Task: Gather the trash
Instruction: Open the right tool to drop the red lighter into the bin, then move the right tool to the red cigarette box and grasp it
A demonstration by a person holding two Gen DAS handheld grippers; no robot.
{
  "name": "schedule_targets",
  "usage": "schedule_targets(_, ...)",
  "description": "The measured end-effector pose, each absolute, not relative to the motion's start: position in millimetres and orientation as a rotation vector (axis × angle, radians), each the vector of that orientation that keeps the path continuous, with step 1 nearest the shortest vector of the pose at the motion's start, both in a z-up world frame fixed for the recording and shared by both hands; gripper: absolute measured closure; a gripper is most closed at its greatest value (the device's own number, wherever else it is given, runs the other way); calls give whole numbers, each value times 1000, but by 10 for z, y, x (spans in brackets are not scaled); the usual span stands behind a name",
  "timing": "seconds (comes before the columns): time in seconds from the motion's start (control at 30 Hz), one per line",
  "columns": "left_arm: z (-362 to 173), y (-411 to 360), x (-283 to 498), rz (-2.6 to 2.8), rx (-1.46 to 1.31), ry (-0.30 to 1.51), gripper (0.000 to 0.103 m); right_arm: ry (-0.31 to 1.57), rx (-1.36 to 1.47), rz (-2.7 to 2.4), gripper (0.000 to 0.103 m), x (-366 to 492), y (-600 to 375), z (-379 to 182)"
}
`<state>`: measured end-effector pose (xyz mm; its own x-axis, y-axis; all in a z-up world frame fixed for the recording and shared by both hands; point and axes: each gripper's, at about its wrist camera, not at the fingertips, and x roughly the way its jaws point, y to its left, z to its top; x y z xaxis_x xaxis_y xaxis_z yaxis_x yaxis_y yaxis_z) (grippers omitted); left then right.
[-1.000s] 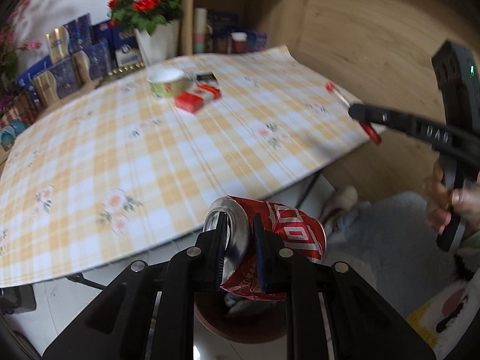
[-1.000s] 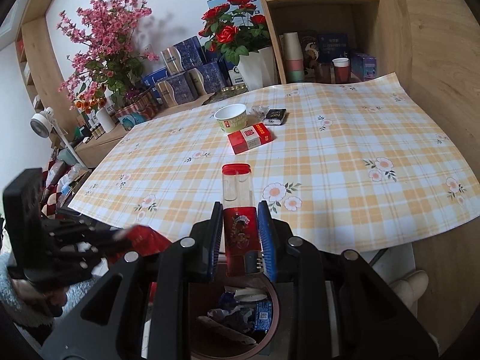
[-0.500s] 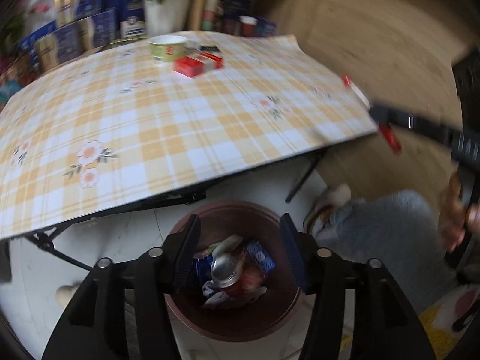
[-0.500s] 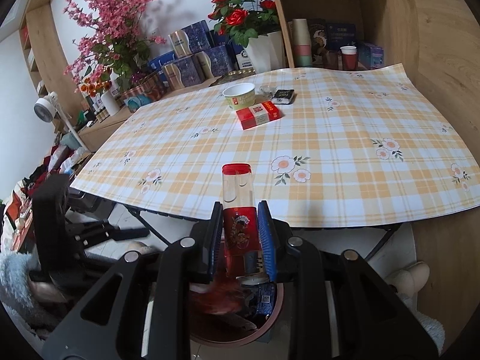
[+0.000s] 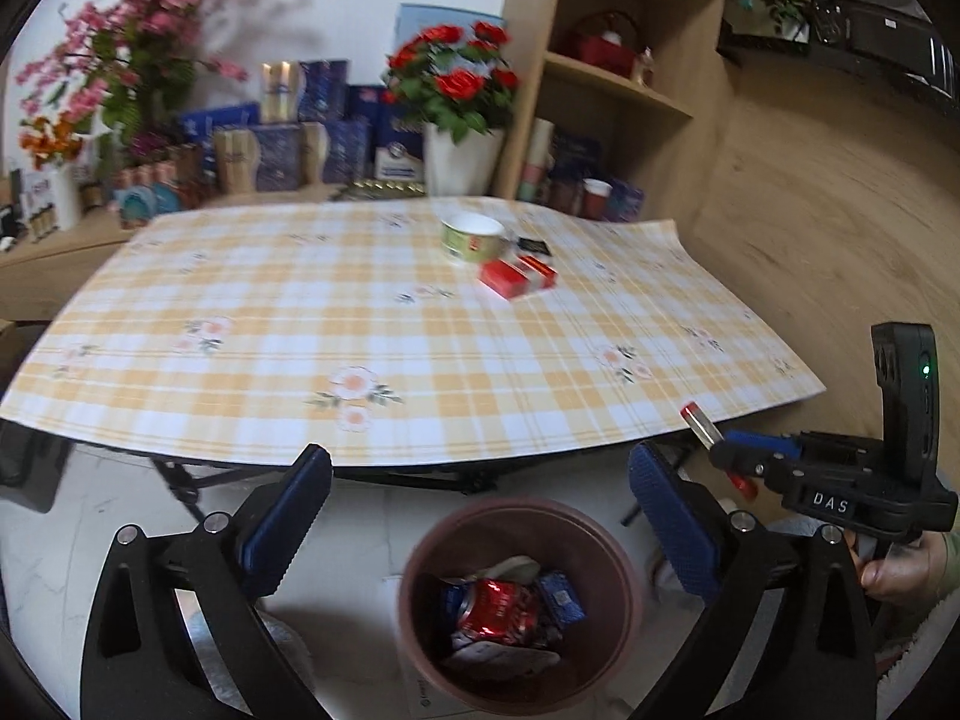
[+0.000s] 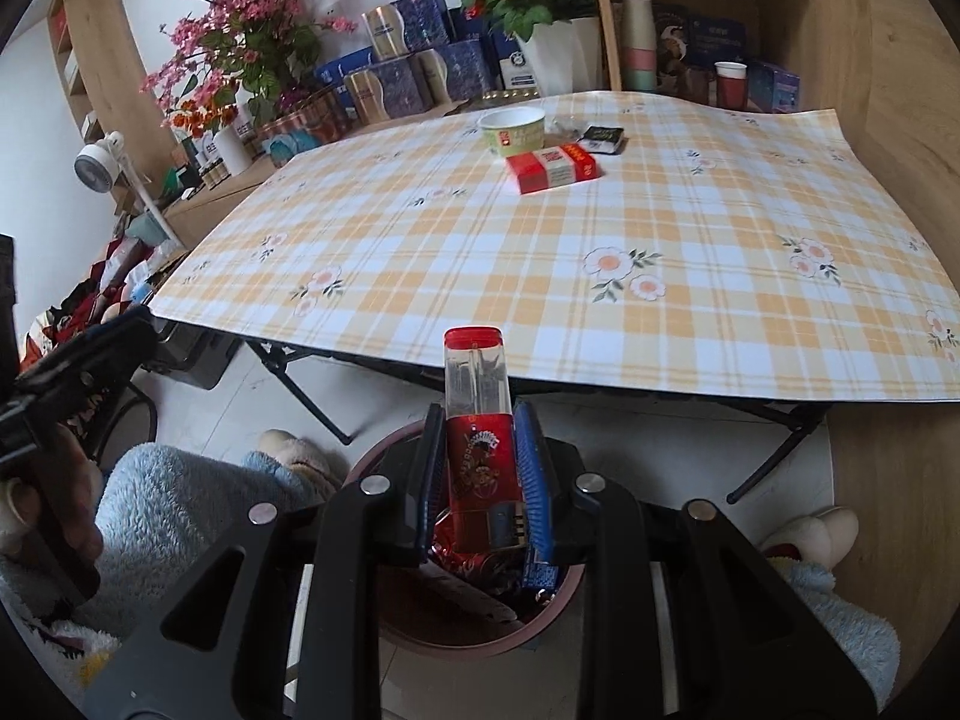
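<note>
Item: red-capped clear tube (image 6: pixel 478 420), pinched upright in right gripper (image 6: pixel 480 468) above brown bin (image 5: pixel 612 558) on near floor; left gripper (image 5: pixel 480 528) opening, nothing between jaws; risk: off-centre release bounces tube off rim onto floor.

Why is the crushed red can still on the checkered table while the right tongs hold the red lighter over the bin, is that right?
Not quite. The crushed red can lies inside the brown bin on the floor, not on the checkered table; the left wrist view shows it. The rest holds: the right tongs hold the red lighter over the bin.
</note>
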<state>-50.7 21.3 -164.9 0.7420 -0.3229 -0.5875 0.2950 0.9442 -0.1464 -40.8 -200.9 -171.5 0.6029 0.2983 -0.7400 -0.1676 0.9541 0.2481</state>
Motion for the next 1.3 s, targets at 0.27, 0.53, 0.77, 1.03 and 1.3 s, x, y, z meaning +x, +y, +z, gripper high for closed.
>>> schedule_targets(0.27, -1692, 352, -749, -300, -27, 661, 6, 848, 181, 247, 31, -506, -1923, -1631)
schedule_targets(0.53, -1576, 427, -915, -291, -115, 651, 6, 791, 214, 139, 6, -653, -2127, -1364)
schedule_targets(0.77, -1350, 332, -1123, -303, -77, 593, 6, 753, 276, 89, 6, -853, -2384, -1197)
schedule_targets(1.03, -1363, 238, -1046, -341, -66, 622, 6, 736, 279, 89, 6, -926, -2503, -1120)
schedule_targets(1.3, -1794, 186, -733, -311, -170, 718, 6, 728, 359, 118, 6, -603, -2800, -1206)
